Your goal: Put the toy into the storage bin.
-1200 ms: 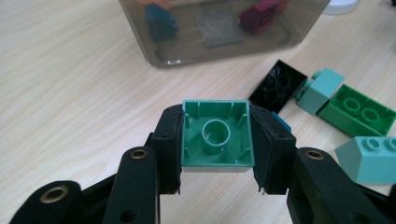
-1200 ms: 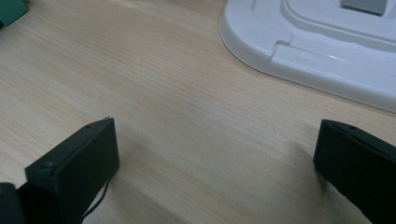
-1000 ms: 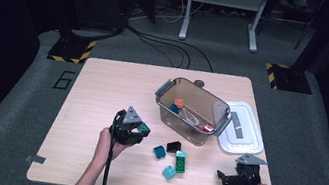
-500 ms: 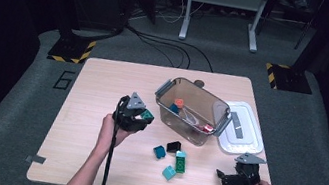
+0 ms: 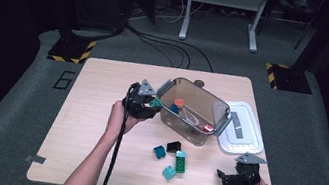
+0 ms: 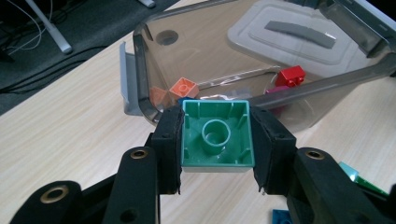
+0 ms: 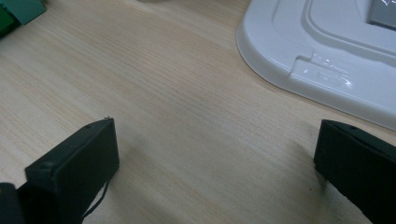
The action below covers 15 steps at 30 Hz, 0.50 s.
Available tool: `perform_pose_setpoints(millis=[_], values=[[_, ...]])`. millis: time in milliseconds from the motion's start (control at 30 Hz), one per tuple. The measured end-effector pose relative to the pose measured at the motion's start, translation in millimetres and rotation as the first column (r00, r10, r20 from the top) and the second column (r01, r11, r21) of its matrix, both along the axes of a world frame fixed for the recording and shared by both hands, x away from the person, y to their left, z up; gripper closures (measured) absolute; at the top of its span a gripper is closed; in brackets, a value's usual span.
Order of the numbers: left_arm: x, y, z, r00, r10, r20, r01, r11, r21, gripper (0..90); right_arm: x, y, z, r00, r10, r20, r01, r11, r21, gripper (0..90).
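Your left gripper (image 5: 150,104) clamps the green brick (image 6: 216,135) at centre frame, ready for the clear bin (image 5: 219,119); your right gripper (image 7: 215,163) gapes wide, empty.

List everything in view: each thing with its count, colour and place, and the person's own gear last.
Table: one, light wood, centre of the high view.
Bin: one, clear with grey latches, on the table, open.
Lid: one, white with a grey handle, flat on the table beside the bin.
Blocks in the bin: orange and red; others too hidden to count.
Loose blocks on the table: four, blue, black, green, teal, in front of the bin.
Held block: one, green, hollow side to the camera, beside the bin's near corner.
Left gripper: black, shut on the held block.
Right gripper: black, open, low over bare table near the lid.
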<state>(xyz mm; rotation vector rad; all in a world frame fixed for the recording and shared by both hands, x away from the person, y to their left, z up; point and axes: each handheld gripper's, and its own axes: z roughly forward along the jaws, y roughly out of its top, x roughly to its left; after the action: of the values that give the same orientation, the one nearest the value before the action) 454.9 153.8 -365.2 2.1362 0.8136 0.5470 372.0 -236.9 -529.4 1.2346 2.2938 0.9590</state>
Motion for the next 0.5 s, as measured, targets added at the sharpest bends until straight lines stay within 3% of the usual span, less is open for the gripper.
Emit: perform_pose_setpoints(millis=[100, 500], values=[[5.6, -0.5, 5.3, 0.9999, 0.011, 0.006, -0.011, 0.9997, -0.020, 58.6, 0.0, -0.2, 0.0, 1.0000, 0.001, 0.001, -0.001, 1.0000, 0.000, 0.0], [29.0, -15.2, 21.5, 0.9998, 0.012, 0.014, -0.013, 0.9998, 0.016, 58.6, -0.1, -0.4, 0.0, 1.0000, -0.002, 0.001, 0.002, 1.0000, -0.001, 0.0]])
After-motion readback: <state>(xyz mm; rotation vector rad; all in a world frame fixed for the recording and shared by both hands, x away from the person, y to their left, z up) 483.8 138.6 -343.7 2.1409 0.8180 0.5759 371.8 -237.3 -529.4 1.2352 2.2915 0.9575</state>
